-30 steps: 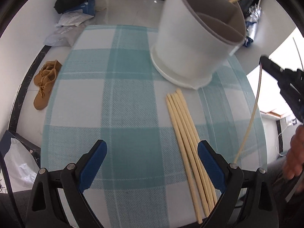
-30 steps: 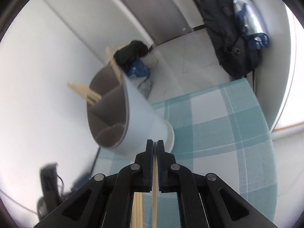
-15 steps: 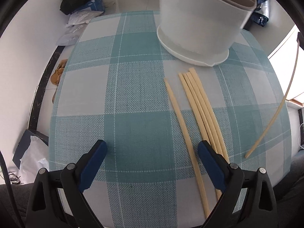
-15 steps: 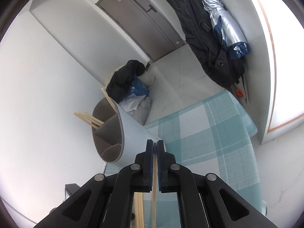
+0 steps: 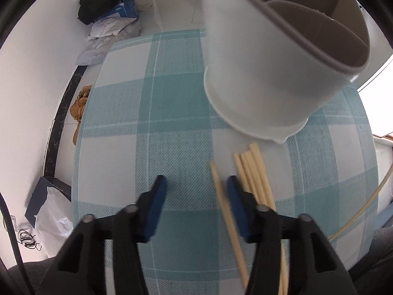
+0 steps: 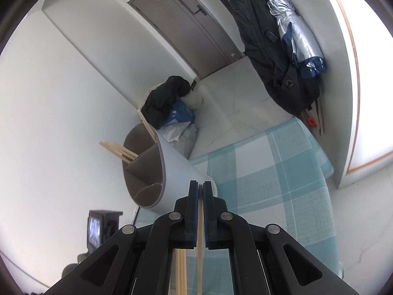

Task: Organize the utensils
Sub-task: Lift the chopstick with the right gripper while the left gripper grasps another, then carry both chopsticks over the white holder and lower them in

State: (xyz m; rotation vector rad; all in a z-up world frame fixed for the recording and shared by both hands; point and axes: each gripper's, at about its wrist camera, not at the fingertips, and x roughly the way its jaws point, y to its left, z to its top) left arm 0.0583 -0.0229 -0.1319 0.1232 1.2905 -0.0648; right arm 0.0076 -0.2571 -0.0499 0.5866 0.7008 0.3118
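1. Two views, left wrist first. The left tongs (image 5: 194,196) point steeply down at the checked surface (image 5: 172,103); their jaws have just been closing, yet a gap remains between the pads. One loose chopstick (image 5: 222,196) lies between them, close against the right pad, blurred, and not yet pinched. A bundle (image 5: 253,174) of more chopsticks lies just outside that right pad. The holder (image 5: 265,68) stands ahead and to the right, its compartments open toward the camera.

2. Risks here, as I judge them: the stick sits off-centre, so the right pad may reach it first and roll it away. That pad could also nudge the bundle and scatter it.

3. Right wrist view. The right tongs (image 6: 200,191) are clamped together on a single chopstick (image 6: 200,245), which runs back under the camera. The holder (image 6: 157,169) stands ahead and left of the tips, some sticks (image 6: 118,150) already poking from its far compartment.

4. Risk here: gripped near one end, the long stick may swivel, strike the rim or a divider, and slip free.
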